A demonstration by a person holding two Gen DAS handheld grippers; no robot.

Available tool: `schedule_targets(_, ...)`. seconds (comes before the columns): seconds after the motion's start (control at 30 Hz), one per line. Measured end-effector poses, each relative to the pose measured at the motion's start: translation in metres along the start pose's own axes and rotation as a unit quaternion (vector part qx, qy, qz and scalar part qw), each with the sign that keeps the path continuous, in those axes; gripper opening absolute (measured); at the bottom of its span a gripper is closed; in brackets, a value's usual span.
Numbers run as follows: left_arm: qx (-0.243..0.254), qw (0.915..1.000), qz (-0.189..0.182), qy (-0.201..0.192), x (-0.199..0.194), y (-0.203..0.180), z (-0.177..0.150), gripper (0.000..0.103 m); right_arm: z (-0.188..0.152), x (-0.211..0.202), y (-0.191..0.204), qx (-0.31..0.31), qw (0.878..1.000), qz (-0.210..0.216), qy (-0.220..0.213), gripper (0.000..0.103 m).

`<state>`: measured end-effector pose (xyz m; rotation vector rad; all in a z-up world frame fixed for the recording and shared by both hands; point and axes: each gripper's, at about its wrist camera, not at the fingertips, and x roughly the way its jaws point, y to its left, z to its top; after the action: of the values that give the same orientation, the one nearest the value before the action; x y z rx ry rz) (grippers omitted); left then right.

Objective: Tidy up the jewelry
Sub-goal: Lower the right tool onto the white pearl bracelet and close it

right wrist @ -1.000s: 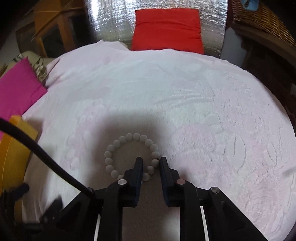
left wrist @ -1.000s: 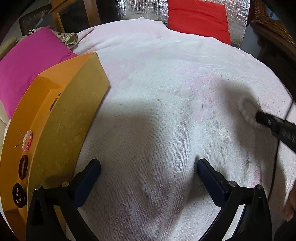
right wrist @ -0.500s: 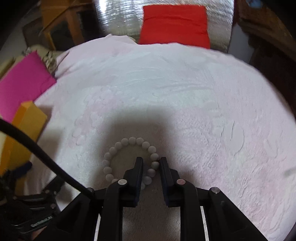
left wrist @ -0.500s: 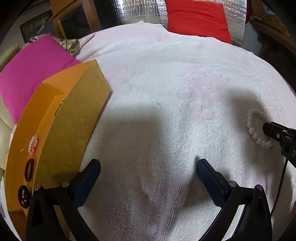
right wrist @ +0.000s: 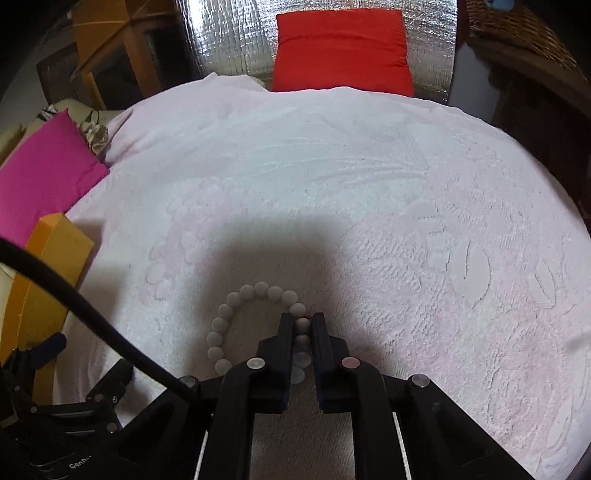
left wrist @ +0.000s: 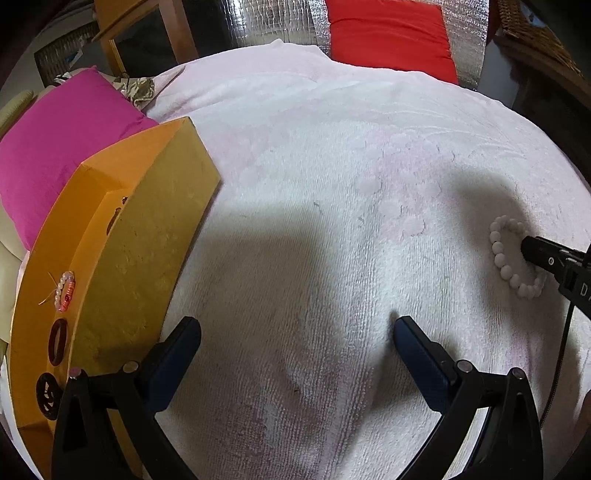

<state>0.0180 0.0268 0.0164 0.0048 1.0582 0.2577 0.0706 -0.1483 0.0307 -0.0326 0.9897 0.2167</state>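
A white bead bracelet [right wrist: 236, 306] lies on the white towel [right wrist: 332, 184]. My right gripper [right wrist: 302, 321] is closing on the bracelet's right side, with beads pinched between its pads. From the left wrist view, the same bracelet [left wrist: 496, 251] sits at the far right with the right gripper [left wrist: 532, 247] over it. My left gripper [left wrist: 295, 332] hovers open above bare towel, nothing between its fingers. To its left stands an orange jewelry box [left wrist: 147, 240] holding a pink bead bracelet [left wrist: 64, 290], a dark ring [left wrist: 58, 341] and a dark round ornament [left wrist: 46, 395].
A magenta cushion [left wrist: 62, 147] lies behind the orange box, and a red cushion [right wrist: 341, 48] leans on silver foil at the back. Wicker furniture [right wrist: 517, 29] stands at the right. A black cable [right wrist: 74, 299] crosses the lower left of the right wrist view.
The right gripper's jaws have narrowed onto the bracelet's right side, and the loop of beads has been squeezed slightly narrower. The left gripper has stayed open in place.
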Motion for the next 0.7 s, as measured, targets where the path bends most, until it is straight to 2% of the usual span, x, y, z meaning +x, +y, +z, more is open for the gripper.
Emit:
schedule_targets(0.13, -0.004, 1.0, -0.003, 0.0, 0.002, 0.001, 0.0, 0.103, -0.002, 0.002, 0.004, -0.009, 1.0, -0.005, -0.003, 0.015)
schedule_targets(0.4, -0.006, 1.0, -0.004, -0.004, 0.002, 0.0, -0.001, 0.103, -0.007, -0.001, 0.011, -0.027, 0.999, -0.021, -0.026, 0.011)
schedule_targets(0.7, -0.008, 1.0, -0.005, 0.0, 0.001, 0.0, 0.0, 0.103, -0.003, -0.006, 0.0, 0.012, 0.999, 0.01, -0.028, 0.011)
